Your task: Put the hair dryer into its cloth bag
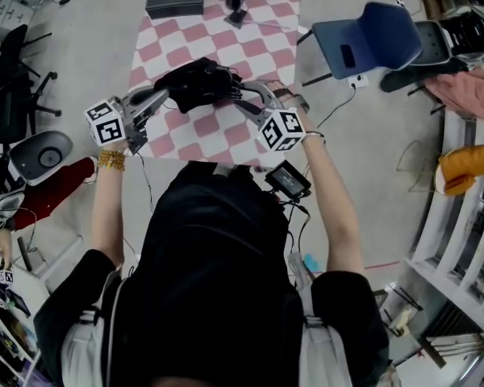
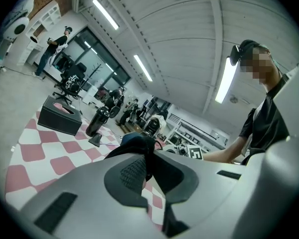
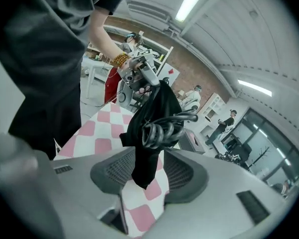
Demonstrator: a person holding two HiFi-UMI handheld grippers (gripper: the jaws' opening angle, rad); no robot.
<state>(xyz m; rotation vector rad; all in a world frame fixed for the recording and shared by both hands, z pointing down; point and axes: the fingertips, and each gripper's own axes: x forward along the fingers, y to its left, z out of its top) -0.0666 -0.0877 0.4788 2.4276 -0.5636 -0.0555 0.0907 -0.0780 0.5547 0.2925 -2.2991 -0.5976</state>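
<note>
You seem to be finishing the bagging, left gripper (image 1: pixel 163 97) pinching the cloth bag (image 1: pixel 198 83) at its 9 o'clock edge, right gripper (image 1: pixel 242 103) gaping loosely around the fabric; the coiled cord (image 3: pixel 162 126) is probably needing tucking next.

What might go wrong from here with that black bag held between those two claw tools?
The right gripper has its jaws apart around the edge of the cloth bag; only the left gripper pinches it, so the bag may sag or slip. The coiled cord sticks out of the bag and might spill or snag.
</note>
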